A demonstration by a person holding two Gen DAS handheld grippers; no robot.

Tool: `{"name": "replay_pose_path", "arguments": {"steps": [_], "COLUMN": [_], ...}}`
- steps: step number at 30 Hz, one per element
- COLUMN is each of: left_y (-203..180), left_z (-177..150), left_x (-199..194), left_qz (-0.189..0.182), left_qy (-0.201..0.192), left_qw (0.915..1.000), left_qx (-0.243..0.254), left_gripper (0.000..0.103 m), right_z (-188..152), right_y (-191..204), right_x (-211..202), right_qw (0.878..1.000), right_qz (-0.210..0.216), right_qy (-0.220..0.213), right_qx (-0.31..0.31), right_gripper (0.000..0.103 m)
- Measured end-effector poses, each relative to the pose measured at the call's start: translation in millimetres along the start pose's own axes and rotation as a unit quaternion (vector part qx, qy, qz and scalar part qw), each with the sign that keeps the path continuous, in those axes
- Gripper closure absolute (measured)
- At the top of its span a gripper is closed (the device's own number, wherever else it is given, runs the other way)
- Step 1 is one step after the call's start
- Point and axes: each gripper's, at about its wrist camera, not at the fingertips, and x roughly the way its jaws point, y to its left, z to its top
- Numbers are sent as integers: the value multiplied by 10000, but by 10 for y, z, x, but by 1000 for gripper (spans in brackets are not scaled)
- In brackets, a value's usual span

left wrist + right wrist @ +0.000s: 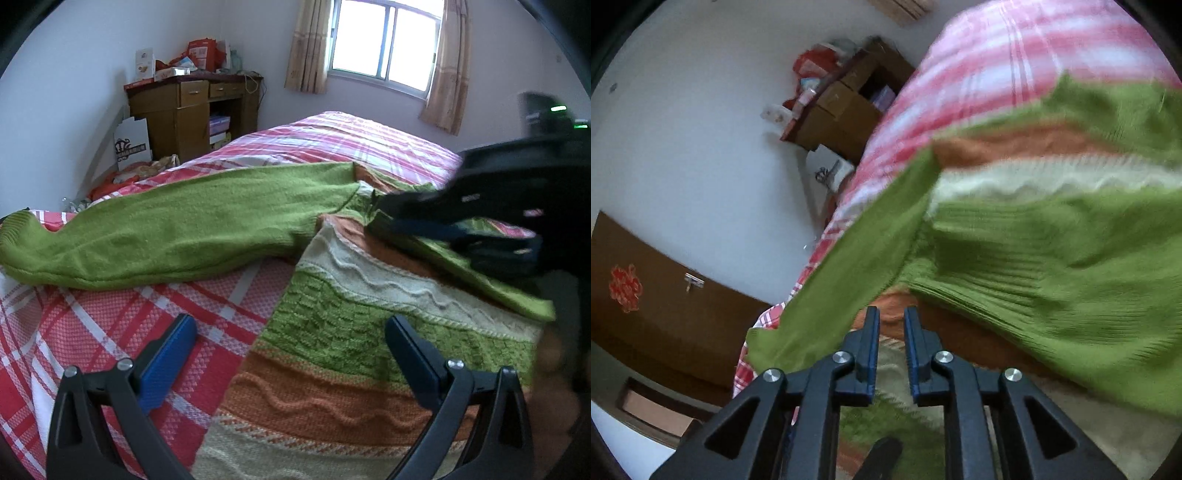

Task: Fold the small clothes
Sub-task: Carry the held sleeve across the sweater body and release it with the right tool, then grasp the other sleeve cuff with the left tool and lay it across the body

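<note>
A knit sweater (351, 332) with green, orange and cream stripes lies on the bed. One green sleeve (166, 229) stretches out to the left. My left gripper (291, 328) is open and empty, low over the sweater's left edge. My right gripper (380, 212) reaches in from the right over the other green sleeve (480, 273), which is folded across the body. In the right wrist view the right gripper (891, 317) has a narrow gap between its fingers with no cloth in it; the folded sleeve (1052, 266) lies just ahead, blurred.
The bed has a red, pink and white plaid cover (92, 325). A wooden desk (192, 110) piled with boxes stands by the far wall, beside a curtained window (384, 40). A brown door (665, 295) shows in the right wrist view.
</note>
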Motion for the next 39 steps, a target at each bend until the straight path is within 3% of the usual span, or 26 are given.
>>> {"name": "replay_pose_path", "arguments": {"steps": [5,7,9,12,16,18,22,24,27,31,35,37,39], "left_y": [1,-2,-16,-30,-61,-59,-79,-88,-91,-84,-78,-40,92], "left_z": [-4,-1,10,22,25,12,19,23,17,27,32,30,28], "left_x": [-6,-1,1,1,-3,9,35,43,46,52,36,-18,-96], "left_qz": [-3,7,19,41,105,150,217,228,253,287,215,153,350], "left_qy": [0,3,5,11,40,61,93,97,109,186,347,463,468], "left_qw": [10000,10000,10000,10000,9999,9998,9996,9995,9994,9992,9987,9978,9977], "left_qx": [0,7,17,33,80,119,170,175,191,220,320,456,342], "left_gripper": [0,0,0,0,0,0,0,0,0,0,0,0,0], "right_z": [-9,-21,-44,-146,-338,-416,-354,-383,-480,-505,-534,-522,-514], "right_y": [-244,-517,-866,-1295,-1568,-1479,-1215,-1111,-1122,-959,-867,-892,-910], "right_x": [-864,-1302,-1695,-2012,-1873,-1801,-1635,-1633,-1425,-1304,-1220,-1222,-1238], "right_qw": [9899,9741,9589,9398,9461,9432,9375,9449,9563,9498,9395,9402,9425], "right_qz": [-1017,-1780,-2260,-2841,-2795,-2930,-3247,-2989,-2786,-2960,-3230,-3210,-3148], "right_qy": [-988,-1396,-1668,-1694,-1208,-1345,-1224,-1332,-885,-800,-703,-715,-737], "right_qx": [-89,51,398,853,1102,799,239,82,-67,-621,-899,-891,-849], "right_gripper": [89,89,89,89,89,89,77,77,69,41,38,38,38]}}
